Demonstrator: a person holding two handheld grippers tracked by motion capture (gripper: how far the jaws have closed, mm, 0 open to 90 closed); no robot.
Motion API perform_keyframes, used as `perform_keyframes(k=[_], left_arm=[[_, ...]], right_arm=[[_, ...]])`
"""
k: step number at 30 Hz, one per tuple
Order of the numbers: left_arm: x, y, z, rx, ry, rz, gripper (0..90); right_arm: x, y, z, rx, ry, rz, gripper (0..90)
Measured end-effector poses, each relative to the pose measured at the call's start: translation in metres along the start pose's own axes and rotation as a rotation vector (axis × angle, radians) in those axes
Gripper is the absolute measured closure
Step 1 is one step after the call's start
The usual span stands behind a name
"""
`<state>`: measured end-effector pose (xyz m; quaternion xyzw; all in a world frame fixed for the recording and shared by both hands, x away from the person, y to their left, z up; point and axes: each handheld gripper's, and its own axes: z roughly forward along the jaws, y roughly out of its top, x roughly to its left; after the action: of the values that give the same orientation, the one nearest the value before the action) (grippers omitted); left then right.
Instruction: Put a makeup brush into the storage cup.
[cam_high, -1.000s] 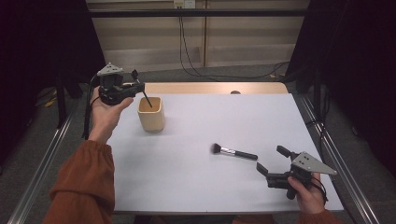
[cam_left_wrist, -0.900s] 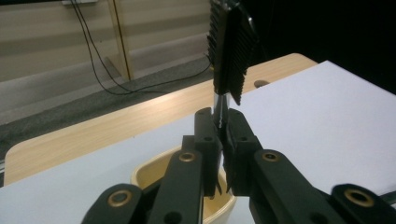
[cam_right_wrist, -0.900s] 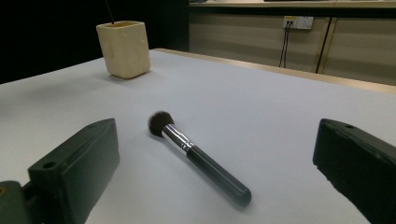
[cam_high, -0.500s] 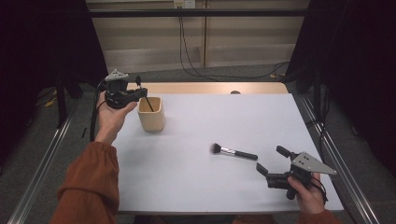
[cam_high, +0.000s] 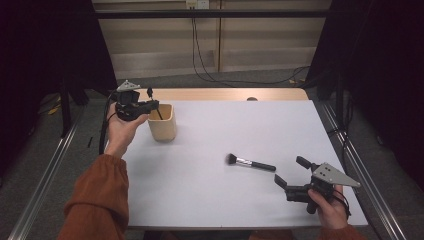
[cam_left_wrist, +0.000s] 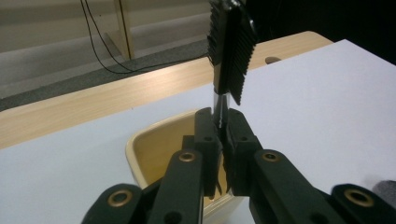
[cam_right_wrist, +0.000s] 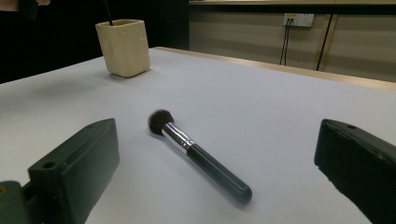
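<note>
Left gripper (cam_high: 150, 98) clamped on a comb (cam_left_wrist: 229, 51), holding it upright over the cup (cam_high: 162, 122). Right gripper (cam_high: 291, 172) spread wide, resting just beside the brush (cam_high: 250, 163) on the table (cam_high: 210, 200).

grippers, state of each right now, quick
left gripper: shut on a thin brush over the cup
right gripper: open, holding nothing

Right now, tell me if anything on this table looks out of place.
One thing: a makeup brush lies flat on the white table, well apart from the beige cup, in front of the open right gripper. The left gripper holds a thin dark tool over the cup. Nothing spilled or damaged.
</note>
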<state>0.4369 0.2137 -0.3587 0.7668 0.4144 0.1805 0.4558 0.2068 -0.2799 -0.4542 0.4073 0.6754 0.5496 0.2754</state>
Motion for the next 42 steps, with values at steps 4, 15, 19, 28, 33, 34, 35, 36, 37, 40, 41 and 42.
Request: perform_keyframes(k=[4,15,19,28,33,34,35,36,37,40,41,42], left_arm=[[-0.001,-0.001,0.003,0.001,-0.001,0.005,85.6],[0.001,-0.009,0.009,0.016,0.017,-0.006,85.4],[0.003,-0.01,0.01,0.019,0.021,-0.023,85.2],[0.006,-0.012,0.011,0.041,0.029,-0.046,82.1],[0.007,-0.016,0.009,0.037,0.042,-0.053,68.1],[0.007,-0.016,0.009,0.036,0.048,-0.049,65.3],[0.007,-0.017,0.008,0.029,0.061,-0.052,62.9],[0.008,-0.017,0.007,0.026,0.064,-0.054,59.9],[0.008,-0.018,0.007,0.027,0.077,-0.058,55.6],[0.01,-0.02,0.004,0.02,0.11,-0.071,40.0],[0.011,-0.021,0.003,0.014,0.119,-0.074,37.8],[0.013,-0.022,0.002,0.015,0.12,-0.073,33.8]], right_arm=[[-0.001,0.0,0.0,0.004,-0.001,-0.001,0.0],[0.0,-0.001,0.001,0.012,0.008,-0.003,0.0],[0.0,-0.001,0.002,0.015,0.008,0.003,0.0],[0.0,-0.001,0.002,0.017,0.01,0.0,0.0],[-0.001,-0.001,0.002,0.017,0.007,0.001,0.0],[-0.001,-0.001,0.002,0.017,0.007,0.0,0.0],[-0.001,-0.001,0.002,0.017,0.008,0.0,0.0],[-0.001,-0.001,0.002,0.017,0.007,0.002,0.0],[-0.001,-0.001,0.002,0.017,0.008,0.0,0.0],[0.0,-0.001,0.002,0.015,0.008,0.001,0.0],[0.0,-0.001,0.002,0.015,0.008,0.001,0.0],[0.0,-0.001,0.002,0.014,0.008,0.001,0.0]])
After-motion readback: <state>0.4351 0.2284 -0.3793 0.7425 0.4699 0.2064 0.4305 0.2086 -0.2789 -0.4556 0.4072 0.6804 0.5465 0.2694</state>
